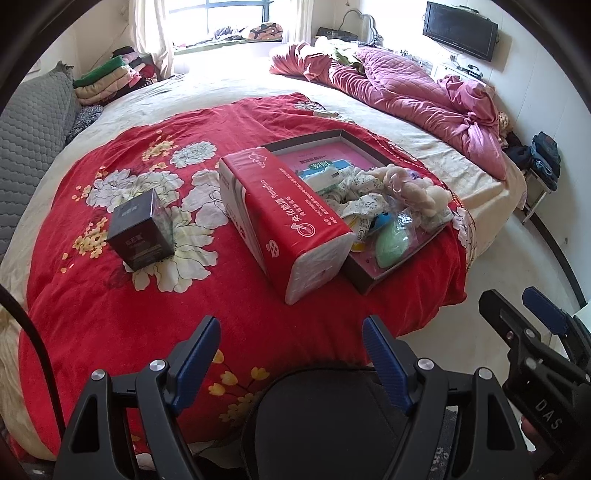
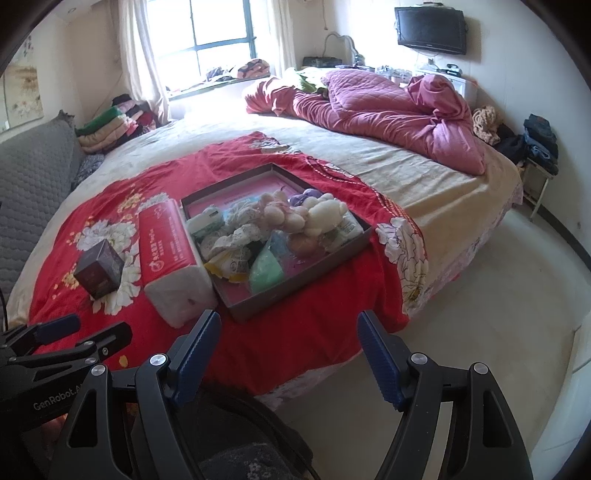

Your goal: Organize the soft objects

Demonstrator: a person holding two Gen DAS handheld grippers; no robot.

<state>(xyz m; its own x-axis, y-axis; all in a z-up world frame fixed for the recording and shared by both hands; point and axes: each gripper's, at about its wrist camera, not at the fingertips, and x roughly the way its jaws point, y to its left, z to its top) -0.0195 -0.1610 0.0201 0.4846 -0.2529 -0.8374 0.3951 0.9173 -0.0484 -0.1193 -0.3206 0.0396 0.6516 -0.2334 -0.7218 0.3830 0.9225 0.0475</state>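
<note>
A shallow dark tray (image 2: 295, 288) (image 1: 364, 284) with a pink floor sits on the red floral blanket (image 1: 110, 302) (image 2: 325, 325). It holds soft things: a cream plush toy (image 2: 325, 216) (image 1: 417, 188), a green pouch (image 2: 266, 267) (image 1: 391, 245), patterned cloth (image 2: 240, 234) and small packets. A red tissue pack (image 1: 291, 218) (image 2: 173, 254) lies against the tray's left side. A dark box (image 1: 142, 230) (image 2: 99, 271) stands further left. My left gripper (image 1: 291, 354) (image 2: 85, 328) is open and empty, short of the tissue pack. My right gripper (image 2: 284, 347) (image 1: 517, 302) is open and empty, short of the tray.
A crumpled pink quilt (image 2: 388, 107) (image 1: 406, 88) lies on the bed's far right. Folded clothes (image 2: 110, 125) (image 1: 107, 79) are stacked at the far left by a grey padded headboard (image 1: 29, 147). Pale floor (image 2: 480, 314) runs right of the bed. A TV (image 2: 430, 26) hangs on the wall.
</note>
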